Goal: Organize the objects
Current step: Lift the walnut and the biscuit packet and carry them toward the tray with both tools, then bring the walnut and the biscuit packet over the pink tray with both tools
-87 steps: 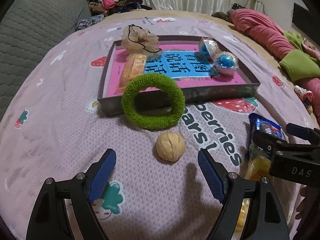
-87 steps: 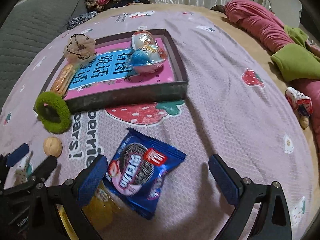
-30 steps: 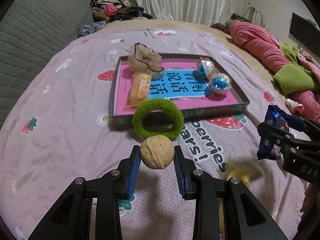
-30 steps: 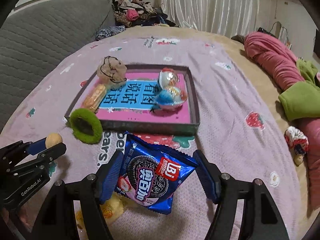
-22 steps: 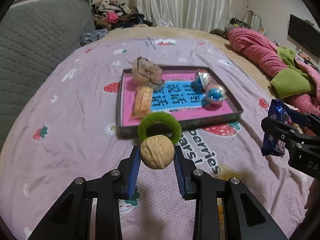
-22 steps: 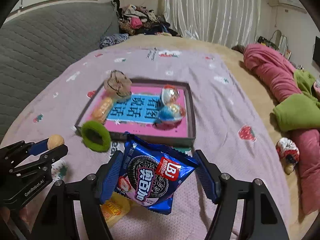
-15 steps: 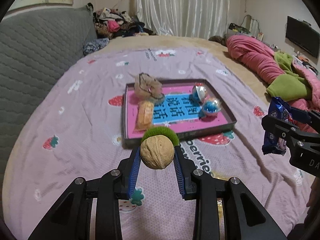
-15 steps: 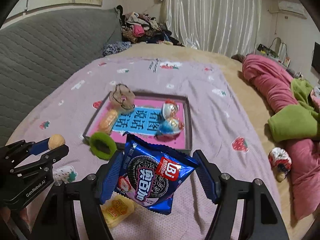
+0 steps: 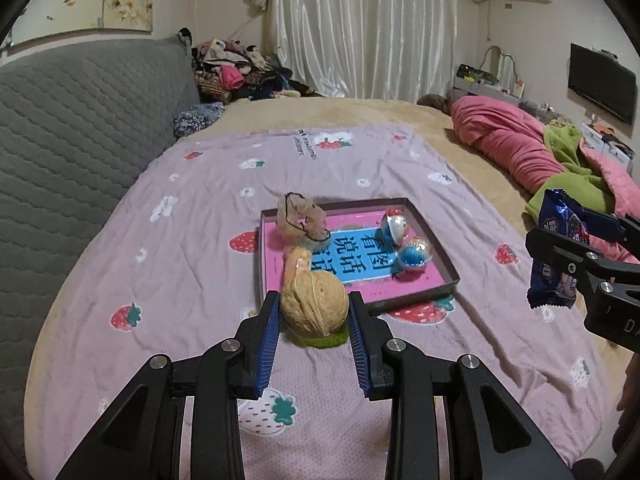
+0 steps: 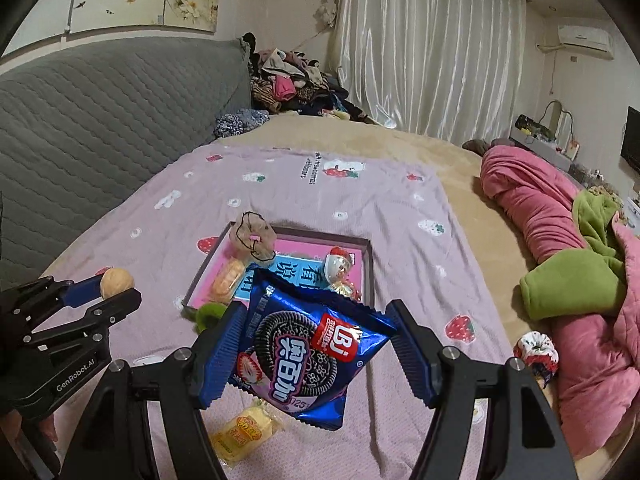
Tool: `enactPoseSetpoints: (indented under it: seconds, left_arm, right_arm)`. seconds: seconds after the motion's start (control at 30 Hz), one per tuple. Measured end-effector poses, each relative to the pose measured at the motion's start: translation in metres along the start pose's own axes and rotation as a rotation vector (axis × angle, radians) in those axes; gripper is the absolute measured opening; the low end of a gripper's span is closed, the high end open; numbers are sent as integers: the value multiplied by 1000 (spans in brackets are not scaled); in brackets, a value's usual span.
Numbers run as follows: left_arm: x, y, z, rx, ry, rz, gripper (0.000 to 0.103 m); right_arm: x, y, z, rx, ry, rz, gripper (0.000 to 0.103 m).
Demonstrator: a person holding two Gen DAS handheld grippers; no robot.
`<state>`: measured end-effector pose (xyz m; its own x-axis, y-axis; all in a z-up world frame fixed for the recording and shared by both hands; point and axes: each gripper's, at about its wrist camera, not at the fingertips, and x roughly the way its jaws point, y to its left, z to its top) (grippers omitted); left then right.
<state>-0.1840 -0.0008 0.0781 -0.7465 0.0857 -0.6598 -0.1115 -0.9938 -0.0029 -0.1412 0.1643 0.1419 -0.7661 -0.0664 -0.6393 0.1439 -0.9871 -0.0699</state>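
Carrying item one, left view: walnut (image 9: pixel 313 305) pinched mid-shell between narrowly set fingers (image 9: pixel 267 338) of left gripper (image 9: pixel 313 336), aloft over bed (image 9: pixel 192 280); best lowered level into tray (image 9: pixel 440 256), clear of its near wall. Item two, right view: cookie packet (image 10: pixel 308 354) clamped by right gripper (image 10: pixel 316 354), fingers (image 10: pixel 224 354) half-spread, above bed short of tray; release low and flat.

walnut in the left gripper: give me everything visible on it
The walnut is tan, roundish, with a wrinkled, ridged shell and a seam running roughly upright across its face. It looks whole and uncracked. The left gripper is shut on it: one blue ribbed pad presses each side, near the tips. It hangs in the air above the pink strawberry-print sheet, touching nothing else. The right wrist view shows it side-on.
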Motion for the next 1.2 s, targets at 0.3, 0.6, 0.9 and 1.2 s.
enactPoseSetpoints:
  seconds: [0.3,0.6,0.9,1.2]
  left_arm:
    - [3,3,16,-1,-14,3,34]
    - [27,11,29,-7,-9,16,34]
    - [58,19,42,-21,3,20,34]
    - [73,18,49,-14,4,23,34]
  right_arm:
    - [5,-1,13,-13,-10,5,71]
    - [28,-4,27,-11,-11,9,71]
    - [56,-4,42,-23,-11,15,71]
    - [72,-3,45,-29,-2,18,71]
